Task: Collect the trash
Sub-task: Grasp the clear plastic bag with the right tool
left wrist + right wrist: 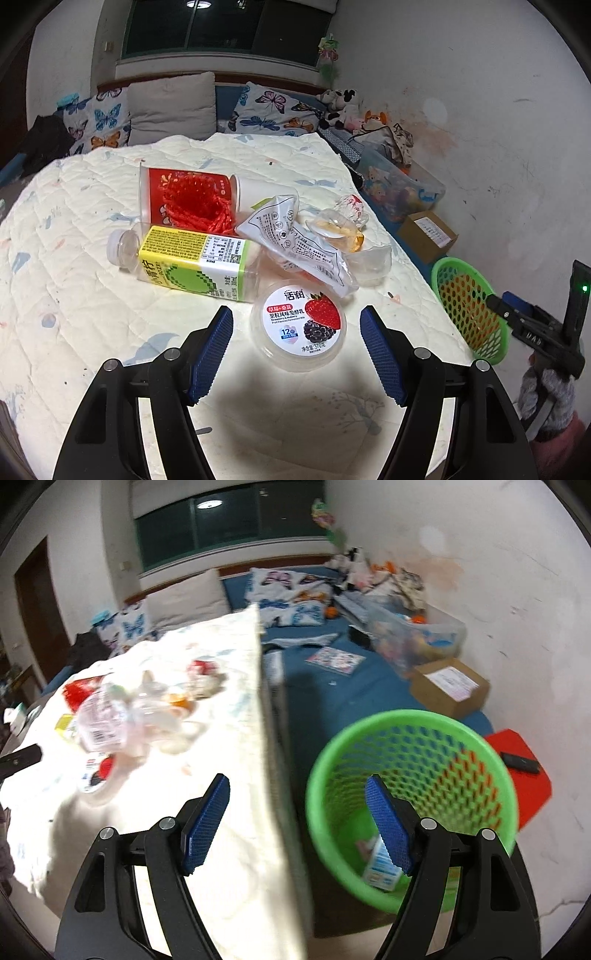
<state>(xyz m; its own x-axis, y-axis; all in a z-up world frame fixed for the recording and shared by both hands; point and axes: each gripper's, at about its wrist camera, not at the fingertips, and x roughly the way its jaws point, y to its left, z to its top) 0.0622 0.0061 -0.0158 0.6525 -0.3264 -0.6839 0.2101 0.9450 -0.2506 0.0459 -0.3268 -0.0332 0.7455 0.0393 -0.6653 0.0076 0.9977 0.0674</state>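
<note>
In the left wrist view my left gripper (296, 354) is open and empty, its jaws standing either side of a round yogurt cup (298, 328) with a strawberry lid on the white quilt (74, 295). Behind the cup lie a green-labelled plastic bottle (184, 260), a red-labelled tub with red netting (184, 201), a clear printed wrapper (295, 243) and clear plastic cups (343, 229). In the right wrist view my right gripper (297, 823) is open and empty above the table's edge, beside a green mesh basket (410, 771) that holds a small carton (380, 867).
The green basket also shows in the left wrist view (469, 310), off the quilt's right edge. A cardboard box (450, 686), a clear storage bin (417, 638) and a red stool (524, 775) stand near the wall. Pillows (173, 107) and toys lie behind.
</note>
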